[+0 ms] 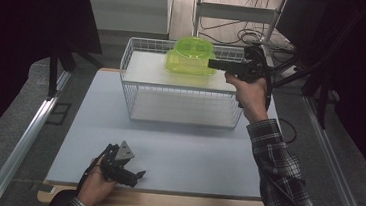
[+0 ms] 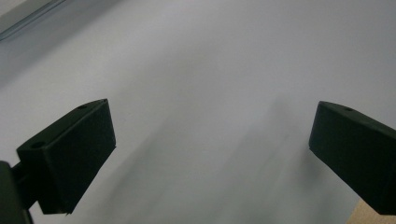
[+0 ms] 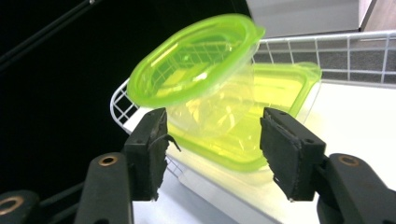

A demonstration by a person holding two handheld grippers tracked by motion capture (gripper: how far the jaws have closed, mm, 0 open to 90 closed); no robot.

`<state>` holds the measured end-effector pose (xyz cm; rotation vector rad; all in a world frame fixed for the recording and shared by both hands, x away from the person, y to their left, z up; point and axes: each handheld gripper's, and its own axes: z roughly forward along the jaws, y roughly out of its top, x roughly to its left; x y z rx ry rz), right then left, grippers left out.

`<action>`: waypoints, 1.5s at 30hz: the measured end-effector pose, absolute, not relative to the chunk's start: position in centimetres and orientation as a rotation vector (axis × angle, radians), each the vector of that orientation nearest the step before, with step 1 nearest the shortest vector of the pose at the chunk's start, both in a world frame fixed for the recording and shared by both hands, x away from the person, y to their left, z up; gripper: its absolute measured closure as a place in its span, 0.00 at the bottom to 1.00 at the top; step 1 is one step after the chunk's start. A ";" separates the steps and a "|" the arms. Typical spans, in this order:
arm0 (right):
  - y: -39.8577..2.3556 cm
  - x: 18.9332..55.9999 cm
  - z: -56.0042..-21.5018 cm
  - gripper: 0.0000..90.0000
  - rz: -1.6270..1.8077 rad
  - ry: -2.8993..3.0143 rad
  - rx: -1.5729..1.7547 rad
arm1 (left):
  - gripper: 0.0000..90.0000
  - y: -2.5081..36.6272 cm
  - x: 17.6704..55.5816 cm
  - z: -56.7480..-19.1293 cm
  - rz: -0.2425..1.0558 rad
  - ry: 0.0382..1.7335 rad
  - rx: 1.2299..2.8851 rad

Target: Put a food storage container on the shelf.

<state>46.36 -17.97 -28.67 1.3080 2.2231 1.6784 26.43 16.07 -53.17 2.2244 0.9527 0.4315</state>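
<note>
A round clear container with a lime-green lid (image 3: 196, 60) leans tilted on a square green-lidded container (image 3: 280, 88). Both sit on the white surface inside a white wire basket (image 1: 129, 58) at the far side of the table, where they show as one green mass (image 1: 191, 56). My right gripper (image 3: 215, 116) is level at the basket's right end (image 1: 212, 64), pointing left at them. Its jaws stand open on either side of the round container, and the pads do not press on it. My left gripper (image 1: 138, 176) rests near the table's front edge, open and holding nothing (image 2: 214, 105).
The pale grey table mat (image 1: 176, 152) lies between the basket and the front edge. A metal rail (image 1: 27, 139) runs along the left side and another along the right. Cables and a stand (image 1: 238, 17) sit on the floor behind the basket.
</note>
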 end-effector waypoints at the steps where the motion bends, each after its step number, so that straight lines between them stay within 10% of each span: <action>1: -18.0 46.2 -28.8 0.46 1.677 2.232 1.301 | 0.00 16.1 26.4 -53.1 0.426 0.953 2.217; 45: -19.0 39.7 -38.6 0.08 1.434 2.419 1.088 | 0.00 16.2 26.3 -52.9 0.395 0.917 2.171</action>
